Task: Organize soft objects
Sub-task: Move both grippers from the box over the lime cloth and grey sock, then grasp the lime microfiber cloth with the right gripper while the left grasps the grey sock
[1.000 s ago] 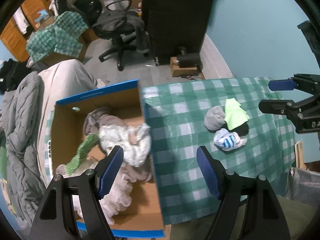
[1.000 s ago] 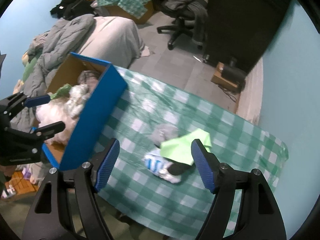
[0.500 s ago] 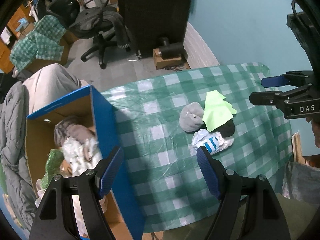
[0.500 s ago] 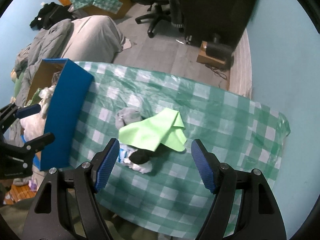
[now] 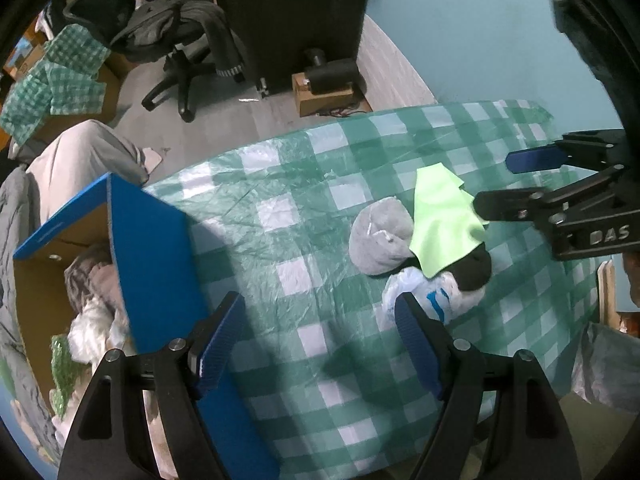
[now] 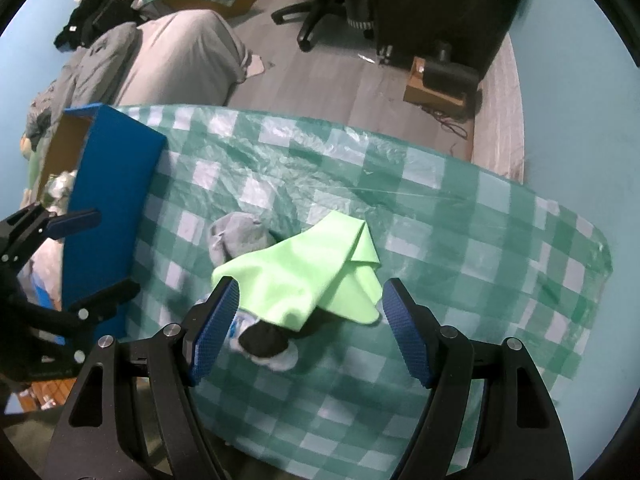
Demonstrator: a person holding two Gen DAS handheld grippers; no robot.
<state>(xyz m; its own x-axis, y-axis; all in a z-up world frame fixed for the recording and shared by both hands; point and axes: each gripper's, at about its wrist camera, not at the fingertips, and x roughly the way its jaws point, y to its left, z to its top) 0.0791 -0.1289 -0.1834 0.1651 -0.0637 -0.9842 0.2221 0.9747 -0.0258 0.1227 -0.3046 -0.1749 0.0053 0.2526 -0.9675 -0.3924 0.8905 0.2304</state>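
Note:
A small pile lies on the green checked tablecloth (image 5: 280,184): a lime-green cloth (image 5: 442,216) (image 6: 308,276), a grey sock (image 5: 378,236) (image 6: 238,234), a black sock (image 5: 474,270) (image 6: 264,340) and a white-and-blue plastic bag (image 5: 424,300). My left gripper (image 5: 320,340) is open and empty, above the cloth between the pile and the blue cardboard box (image 5: 156,264) (image 6: 108,184). My right gripper (image 6: 310,332) is open and empty, hovering just above the near side of the pile; it also shows in the left wrist view (image 5: 508,184).
The box at the table's left end holds several soft items, white and grey cloth (image 5: 96,304) among them. Beyond the table are an office chair (image 5: 180,52), a dark cabinet (image 5: 288,12), a grey bedding heap (image 6: 168,56) and a teal wall.
My left gripper has swung right, from over the box to over the tablecloth. My right gripper has moved closer to the pile, which now lies between its fingers in view.

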